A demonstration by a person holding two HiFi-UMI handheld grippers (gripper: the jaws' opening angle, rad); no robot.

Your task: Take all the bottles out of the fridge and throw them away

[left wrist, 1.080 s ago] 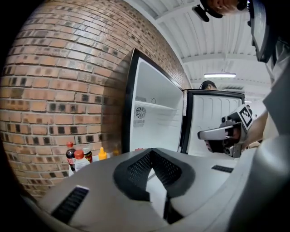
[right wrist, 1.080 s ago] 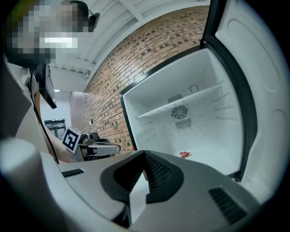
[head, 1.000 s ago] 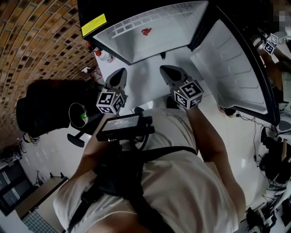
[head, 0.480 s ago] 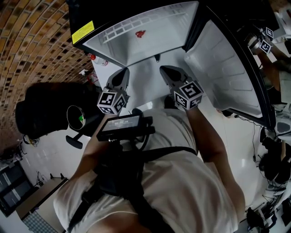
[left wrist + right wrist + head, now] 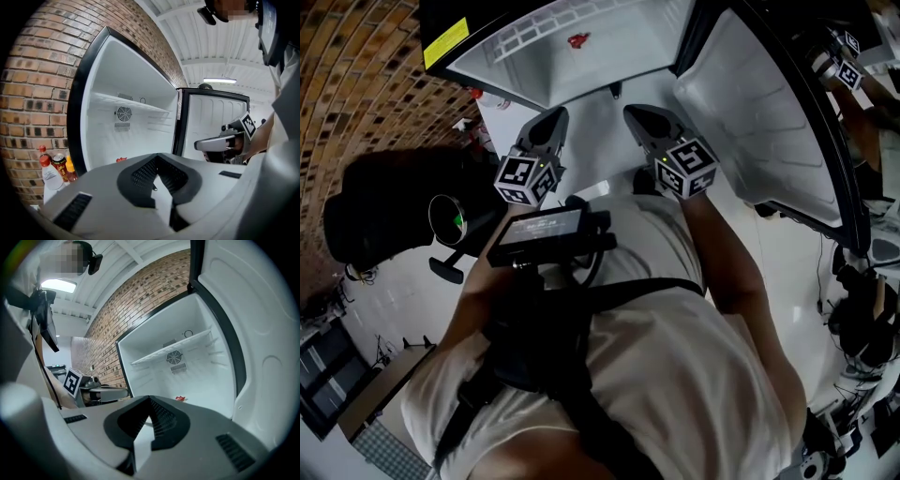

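While before the open fridge [image 5: 628, 42], left gripper [image 5: 549, 117] and right gripper [image 5: 636, 114], jaws together, empty.

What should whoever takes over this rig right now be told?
Left gripper: shut, empty, pointed at the open fridge.
Right gripper: shut, empty, alongside it, facing the same way.
Fridge: no bottle visible inside, only a small red scrap on its floor.
Bottles: a few stand outside, by the brick wall left of the fridge.
Done: the fridge looks cleared of bottles.
Left: probably throwing away those by the wall; I can't pick out a bin in these views.
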